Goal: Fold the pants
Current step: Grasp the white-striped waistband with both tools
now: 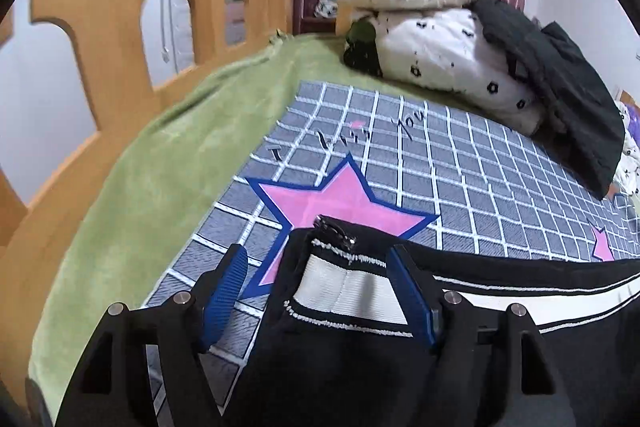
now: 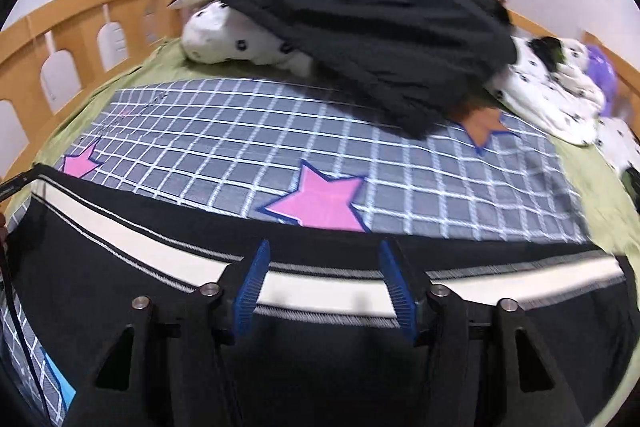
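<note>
We see the black pants (image 1: 344, 347) lying on the checked blanket (image 1: 440, 155) at the bed's near edge. Both the left claw (image 1: 318, 291) and the right claw (image 2: 324, 287) stand wide, straddling the white-striped hem without pressing it.

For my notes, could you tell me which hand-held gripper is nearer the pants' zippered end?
Left. The left hand-held gripper straddles the zippered end; the right hand-held gripper sits farther along the stripe.
</note>
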### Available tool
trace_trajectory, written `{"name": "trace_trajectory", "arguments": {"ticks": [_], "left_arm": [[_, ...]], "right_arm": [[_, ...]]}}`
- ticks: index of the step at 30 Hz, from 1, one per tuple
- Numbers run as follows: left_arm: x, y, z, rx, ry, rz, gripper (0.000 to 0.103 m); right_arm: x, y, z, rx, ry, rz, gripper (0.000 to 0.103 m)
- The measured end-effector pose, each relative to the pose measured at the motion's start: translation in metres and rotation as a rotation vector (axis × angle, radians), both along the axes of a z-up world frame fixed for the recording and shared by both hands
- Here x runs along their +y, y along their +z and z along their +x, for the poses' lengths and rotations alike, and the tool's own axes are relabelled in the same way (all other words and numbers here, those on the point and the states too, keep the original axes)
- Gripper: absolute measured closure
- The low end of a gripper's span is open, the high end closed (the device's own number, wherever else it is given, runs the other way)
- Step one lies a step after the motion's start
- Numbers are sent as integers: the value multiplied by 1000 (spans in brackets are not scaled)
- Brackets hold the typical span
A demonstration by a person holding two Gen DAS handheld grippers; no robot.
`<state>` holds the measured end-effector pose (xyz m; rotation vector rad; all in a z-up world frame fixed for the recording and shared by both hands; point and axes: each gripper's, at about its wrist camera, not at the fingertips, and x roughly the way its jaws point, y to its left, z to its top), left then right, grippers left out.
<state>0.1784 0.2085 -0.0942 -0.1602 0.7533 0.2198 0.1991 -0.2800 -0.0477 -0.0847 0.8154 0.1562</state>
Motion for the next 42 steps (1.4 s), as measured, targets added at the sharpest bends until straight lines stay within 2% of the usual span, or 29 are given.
{"name": "trace_trajectory", "arguments": {"ticks": [4, 6, 7, 10, 12, 16, 20, 21, 23, 24, 25, 28, 30, 32, 34, 35, 37, 38, 40, 42], "left_arm": [[12, -8, 16, 18, 0, -81, 36], [12, -15, 24, 46, -23, -104, 59], [11, -21, 28, 70, -32, -103, 79], [5, -19, 22, 16, -25, -66, 80], [2, -14, 22, 8, -25, -43, 80], [-4, -16, 22, 15, -25, -4, 80], [2, -16, 22, 16, -23, -32, 80], [3, -15, 21, 14, -25, -40, 80], [4, -14, 20, 8, -30, -47, 80], [4, -14, 20, 6, -31, -47, 80], [4, -13, 18, 0, -32, -47, 80], [2, -5, 10, -55, -28, -40, 80], [-1, 3, 7, -88, -29, -20, 80], [-1, 4, 13, -88, -18, -7, 80], [2, -8, 24, -42, -1, -28, 80], [3, -14, 29, -11, 1, -31, 80], [3, -29, 37, 46, 10, -22, 80], [3, -30, 37, 49, 12, -20, 78], [3, -29, 37, 54, 17, -19, 74], [4, -27, 34, 64, 26, -25, 64]], "right_arm": [[9, -14, 20, 18, 93, 6, 46], [14, -18, 26, 13, 149, -18, 45], [16, -20, 28, 10, 165, -20, 46], [16, -27, 37, 18, 193, 7, 45], [19, -35, 42, 41, 217, 20, 45], [31, -53, 51, 68, 276, -40, 46], [36, -74, 61, 139, 312, -60, 46], [37, -77, 61, 148, 321, -72, 50], [41, -83, 58, 135, 334, -114, 66], [42, -82, 55, 125, 348, -112, 92], [44, -81, 53, 105, 347, -128, 98], [50, -69, 40, 3, 339, -189, 100], [45, -48, 34, -62, 329, -145, 100], [36, -37, 38, -87, 307, -93, 100], [34, -42, 49, -72, 273, -74, 100], [36, -52, 56, -37, 262, -70, 100], [45, -76, 63, 11, 253, -116, 99], [49, -87, 66, 38, 248, -136, 99], [51, -86, 64, 23, 239, -150, 93], [43, -75, 64, 40, 241, -111, 86]]}}
